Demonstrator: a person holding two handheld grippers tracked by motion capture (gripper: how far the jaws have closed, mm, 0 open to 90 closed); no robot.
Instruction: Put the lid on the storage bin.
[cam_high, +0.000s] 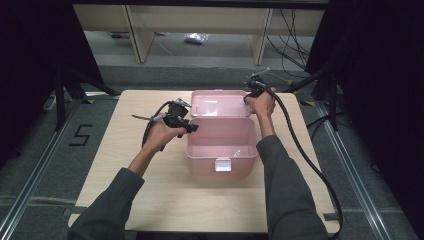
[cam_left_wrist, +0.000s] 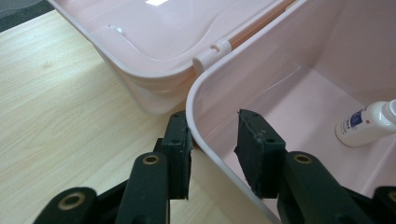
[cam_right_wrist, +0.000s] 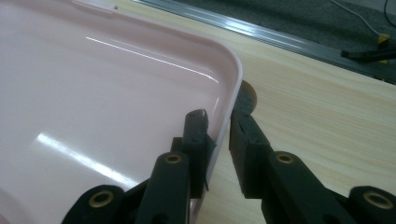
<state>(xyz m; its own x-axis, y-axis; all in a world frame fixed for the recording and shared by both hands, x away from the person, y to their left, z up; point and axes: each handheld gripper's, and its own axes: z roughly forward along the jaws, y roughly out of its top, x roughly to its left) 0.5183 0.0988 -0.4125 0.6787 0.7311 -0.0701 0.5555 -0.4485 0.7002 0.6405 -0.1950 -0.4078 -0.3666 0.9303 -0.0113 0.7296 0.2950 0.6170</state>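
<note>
The pink plastic box (cam_high: 220, 145) sat open mid-table (cam_high: 150, 200), its lid (cam_right_wrist: 116, 93) thrown back. The right gripper (cam_right_wrist: 217, 128) pinched the lid's rim; the left gripper (cam_left_wrist: 212, 144) straddled the box wall, jaws apart. Swinging the lid might slip that thin grip or drag the unheld box, rolling the bottle (cam_left_wrist: 366, 123) inside.

A small white bottle (cam_left_wrist: 366, 123) lies beyond a pale wooden table (cam_high: 150, 200)

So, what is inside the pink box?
Inside the pink box lies one small white bottle with a blue label, on its side on the floor. The near wall hides part of the floor, so more may lie there.
</note>
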